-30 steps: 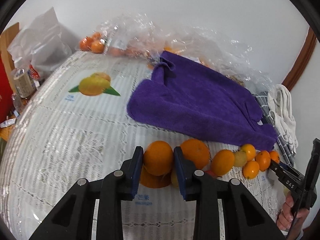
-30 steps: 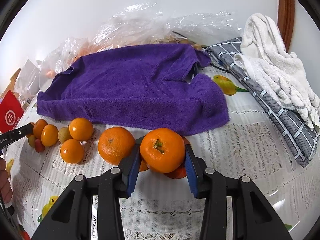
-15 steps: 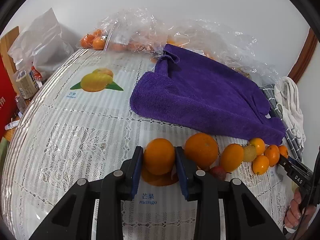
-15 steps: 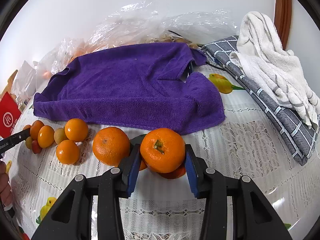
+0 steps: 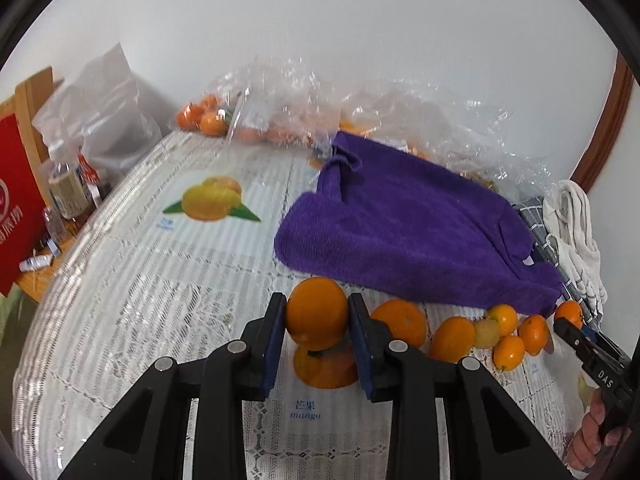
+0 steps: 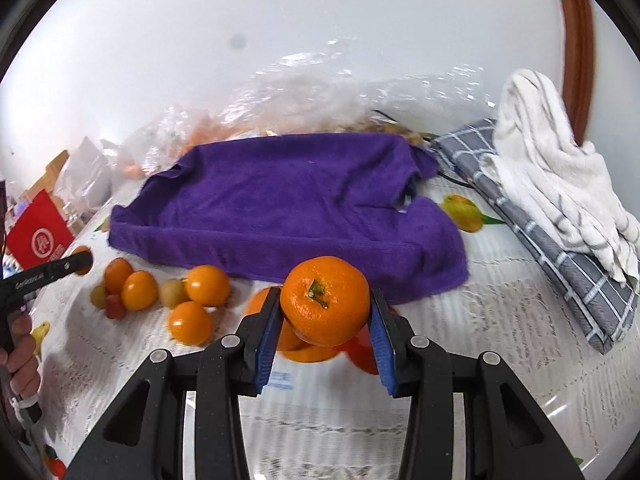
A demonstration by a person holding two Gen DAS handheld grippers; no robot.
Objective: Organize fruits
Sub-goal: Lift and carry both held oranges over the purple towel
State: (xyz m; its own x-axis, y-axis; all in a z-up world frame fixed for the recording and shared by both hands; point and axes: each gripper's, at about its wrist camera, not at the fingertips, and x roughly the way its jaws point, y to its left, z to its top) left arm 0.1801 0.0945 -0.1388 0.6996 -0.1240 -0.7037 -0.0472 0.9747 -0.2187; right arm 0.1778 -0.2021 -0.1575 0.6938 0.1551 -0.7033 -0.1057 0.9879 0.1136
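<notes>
Mid-carry here: left gripper (image 5: 317, 334) clamped on a smooth orange (image 5: 317, 313), right gripper (image 6: 325, 326) pinching a stemmed mandarin (image 6: 324, 300), both probably need setting down along the table's (image 5: 132, 280) near edge beside the fruit row (image 5: 496, 332).

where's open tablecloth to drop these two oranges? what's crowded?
Free: the wide lace tablecloth left of the purple towel, around the printed mango picture. Also the strip between towel and grey checked cloth. Crowded: the fruit row along the towel's near edge.

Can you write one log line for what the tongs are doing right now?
left tongs: shut on orange | right tongs: shut on tangerine | purple towel: empty
</notes>
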